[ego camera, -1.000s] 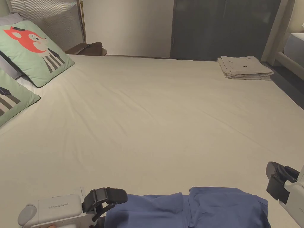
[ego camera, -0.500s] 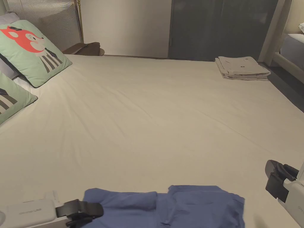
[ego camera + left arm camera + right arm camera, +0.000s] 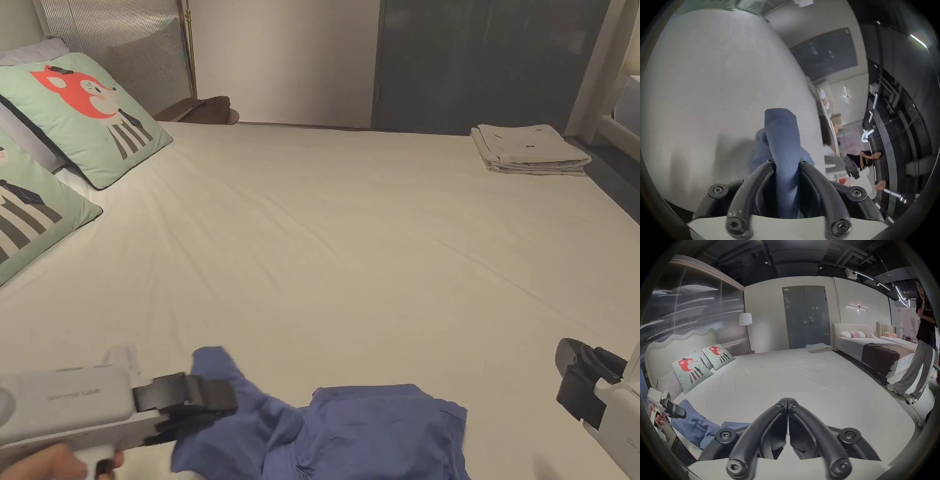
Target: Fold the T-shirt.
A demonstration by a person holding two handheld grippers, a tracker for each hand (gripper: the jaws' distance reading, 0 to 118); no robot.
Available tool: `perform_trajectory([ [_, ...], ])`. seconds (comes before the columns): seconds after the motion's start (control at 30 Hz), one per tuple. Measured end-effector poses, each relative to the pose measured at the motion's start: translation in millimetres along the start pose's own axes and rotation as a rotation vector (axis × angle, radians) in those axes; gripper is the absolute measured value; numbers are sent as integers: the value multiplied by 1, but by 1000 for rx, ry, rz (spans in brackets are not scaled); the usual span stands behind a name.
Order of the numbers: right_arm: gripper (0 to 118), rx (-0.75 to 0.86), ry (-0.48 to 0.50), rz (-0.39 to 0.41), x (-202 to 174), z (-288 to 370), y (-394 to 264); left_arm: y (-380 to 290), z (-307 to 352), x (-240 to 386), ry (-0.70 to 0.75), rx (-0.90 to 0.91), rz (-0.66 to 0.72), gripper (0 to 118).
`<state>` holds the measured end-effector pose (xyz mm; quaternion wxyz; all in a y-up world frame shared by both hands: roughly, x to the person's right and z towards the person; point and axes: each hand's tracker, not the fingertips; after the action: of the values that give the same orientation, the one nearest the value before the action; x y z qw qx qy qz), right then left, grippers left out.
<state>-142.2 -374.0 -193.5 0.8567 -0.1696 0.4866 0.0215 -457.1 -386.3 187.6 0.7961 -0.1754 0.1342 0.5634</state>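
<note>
A blue T-shirt (image 3: pixel 369 431) lies bunched at the near edge of the bed (image 3: pixel 350 250). My left gripper (image 3: pixel 206 403) is shut on the shirt's left end and holds it lifted off the sheet; in the left gripper view the blue cloth (image 3: pixel 782 146) runs up between the two jaws. My right gripper (image 3: pixel 578 375) hovers at the right edge, apart from the shirt. In the right gripper view its jaws (image 3: pixel 788 402) meet with nothing between them, and the T-shirt (image 3: pixel 696 425) and the left gripper (image 3: pixel 674 411) lie off to the left.
Two green pillows with a red fox print (image 3: pixel 94 115) rest at the left of the bed. A folded beige garment (image 3: pixel 531 149) sits at the far right corner. Another bed (image 3: pixel 875 350) and a standing person (image 3: pixel 920 340) are to the right.
My left gripper has pulled the shirt's left end to the left and then lifted it up, dragging the bunched shirt leftward. The right gripper has stayed put.
</note>
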Motion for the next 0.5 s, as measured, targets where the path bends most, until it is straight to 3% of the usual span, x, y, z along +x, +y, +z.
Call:
perform_trajectory([
  [0.33, 0, 14, -49, -29, 25, 19, -5, -22, -163, 46, 92, -145, -151, 9],
  [0.5, 0, 18, -79, -43, 36, 31, -4, -56, -227, 55, 266, -200, -284, 11],
])
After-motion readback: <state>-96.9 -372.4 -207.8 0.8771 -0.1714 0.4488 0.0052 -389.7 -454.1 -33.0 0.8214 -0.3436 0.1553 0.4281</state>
